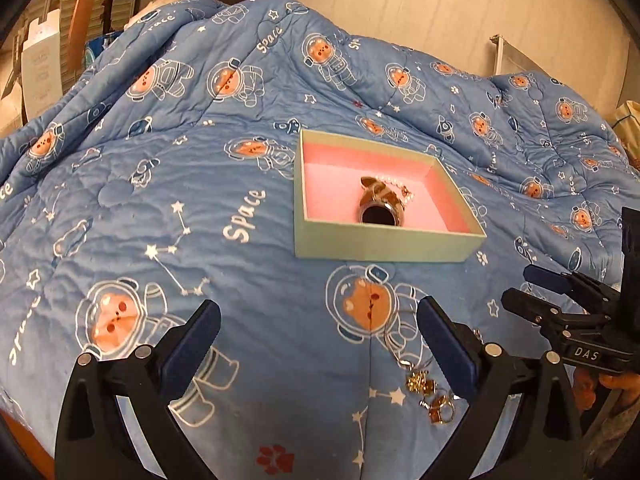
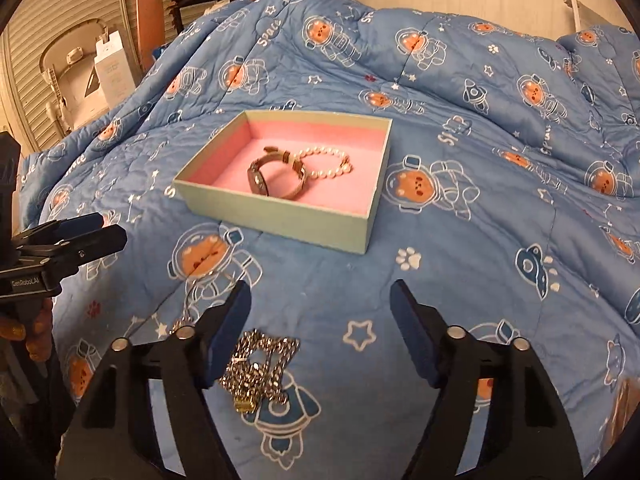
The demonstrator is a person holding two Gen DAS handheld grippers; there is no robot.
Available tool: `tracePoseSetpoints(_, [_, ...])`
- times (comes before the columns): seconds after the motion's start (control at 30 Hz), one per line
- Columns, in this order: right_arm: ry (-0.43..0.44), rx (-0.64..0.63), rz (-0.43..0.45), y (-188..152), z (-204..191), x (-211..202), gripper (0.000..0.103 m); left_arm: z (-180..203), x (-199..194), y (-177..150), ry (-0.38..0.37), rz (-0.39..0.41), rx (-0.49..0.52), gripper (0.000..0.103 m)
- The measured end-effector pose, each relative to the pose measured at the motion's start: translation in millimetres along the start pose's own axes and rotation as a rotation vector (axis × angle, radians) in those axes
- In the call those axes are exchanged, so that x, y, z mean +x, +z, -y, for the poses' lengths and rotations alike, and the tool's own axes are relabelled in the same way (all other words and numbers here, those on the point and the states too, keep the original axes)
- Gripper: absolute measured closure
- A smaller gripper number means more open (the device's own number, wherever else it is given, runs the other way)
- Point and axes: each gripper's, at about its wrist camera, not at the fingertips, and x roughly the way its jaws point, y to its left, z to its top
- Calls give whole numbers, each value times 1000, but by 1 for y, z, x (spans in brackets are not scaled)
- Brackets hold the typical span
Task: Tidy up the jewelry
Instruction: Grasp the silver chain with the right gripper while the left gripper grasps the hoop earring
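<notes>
Blue quilted bedding [image 1: 248, 184] printed with astronaut bears covers the bed and carries every item shown. Left to right in the left wrist view: the left hand-held gripper [image 1: 318, 330], fingers spread wide apart and gripping nothing; a thin chain with small gold charms [image 1: 430, 394] lying on the quilt just inside its right finger; and, at the frame edge, the right hand-held gripper [image 1: 536, 288], seen side-on. Beyond both, a pale green box [image 1: 380, 246] with pink lining [image 1: 332, 184] already holds a metal-band wristwatch [image 1: 380, 210] and a pearl bracelet [image 1: 402, 188], the two touching. In the right wrist view the right hand-held gripper [image 2: 320, 306] is likewise open and empty, and a heaped silver curb-link chain with a gold clasp [image 2: 258, 366] lies between its fingers, close against the left one; the pile's long axis runs roughly along the fingers, toward the camera. The box sits ahead and slightly left of this gripper. Judged from this layout, the right hand is the nearer to the heavy chain and the left to the charm chain; either piece would then travel forward to the box.
</notes>
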Motion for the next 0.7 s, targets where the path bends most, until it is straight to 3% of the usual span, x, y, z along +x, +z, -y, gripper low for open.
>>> tracePoseSetpoints(0.03, [5,0,-16,-4,-1,2,46,2,1,-4,0,-9,5,7])
tracePoseSetpoints(0.13, [24,34,-85,-14,0,13,52,9,6,-12,12,-28,26,7])
tracePoseSetpoints(0.3, [114,145,-167,-22,5,27,52,27,19,-17,-3,-68,78,15])
tracePoseSetpoints(0.47, [76,122,-202,-24,-3,35,60,36,34,-15,-13,-121,114,35])
tracePoseSetpoints(0.7, [-3,21,-225,-22,-16,44,67,54,58,-14,11,-178,236,54])
